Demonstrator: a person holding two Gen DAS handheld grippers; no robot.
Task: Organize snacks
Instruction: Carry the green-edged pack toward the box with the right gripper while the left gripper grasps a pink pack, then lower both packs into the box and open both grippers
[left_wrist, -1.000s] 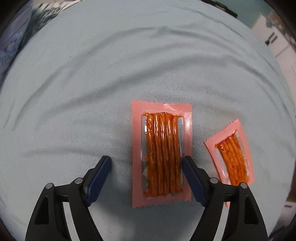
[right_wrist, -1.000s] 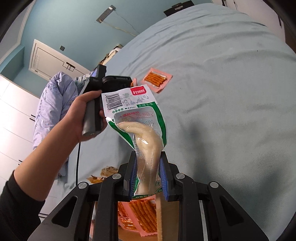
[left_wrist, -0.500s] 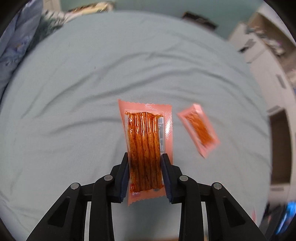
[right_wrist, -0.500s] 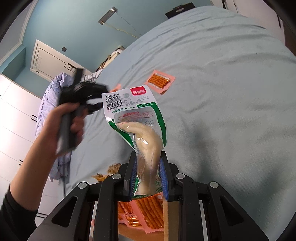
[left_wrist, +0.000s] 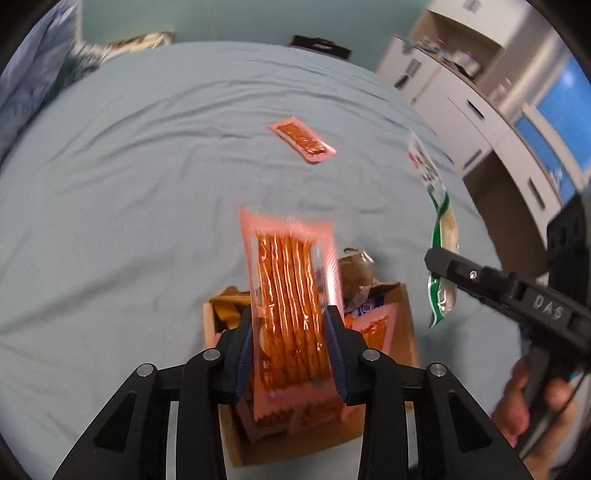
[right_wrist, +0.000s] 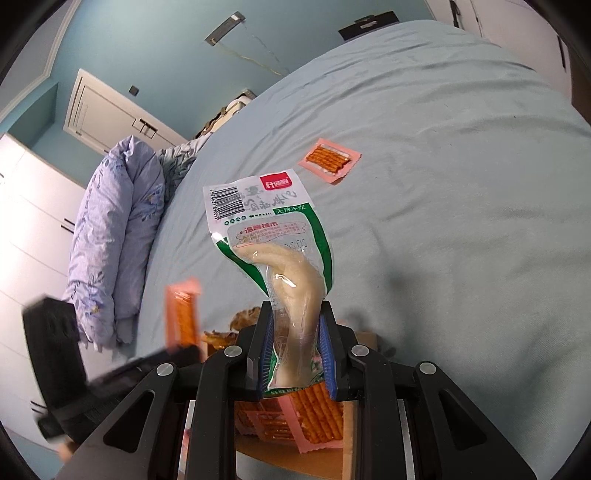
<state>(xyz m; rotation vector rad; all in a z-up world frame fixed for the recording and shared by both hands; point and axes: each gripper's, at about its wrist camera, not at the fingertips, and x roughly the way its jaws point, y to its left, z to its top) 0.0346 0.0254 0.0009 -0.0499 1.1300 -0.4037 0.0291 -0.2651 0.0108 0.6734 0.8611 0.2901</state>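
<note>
My left gripper (left_wrist: 290, 349) is shut on a pink packet of orange spicy strips (left_wrist: 290, 295) and holds it above an open cardboard box (left_wrist: 402, 325) that holds several snack packets. My right gripper (right_wrist: 295, 350) is shut on a green-and-white packet with a pale chicken foot (right_wrist: 280, 243), also above the box (right_wrist: 325, 454). That packet shows in the left wrist view (left_wrist: 441, 236), and the left gripper's packet shows blurred in the right wrist view (right_wrist: 181, 314). A second pink strip packet (left_wrist: 303, 138) lies on the blue bed sheet (left_wrist: 129, 203); it also shows in the right wrist view (right_wrist: 328, 159).
A folded lilac duvet (right_wrist: 110, 236) lies along the bed's left side. White wardrobes (right_wrist: 26, 229) and a white door (right_wrist: 110, 118) stand beyond it. A white desk unit (left_wrist: 480, 110) stands to the right of the bed.
My left gripper closed on the strip packet, lifted it off the sheet and carried it over to the box. The right gripper has held still with its packet.
</note>
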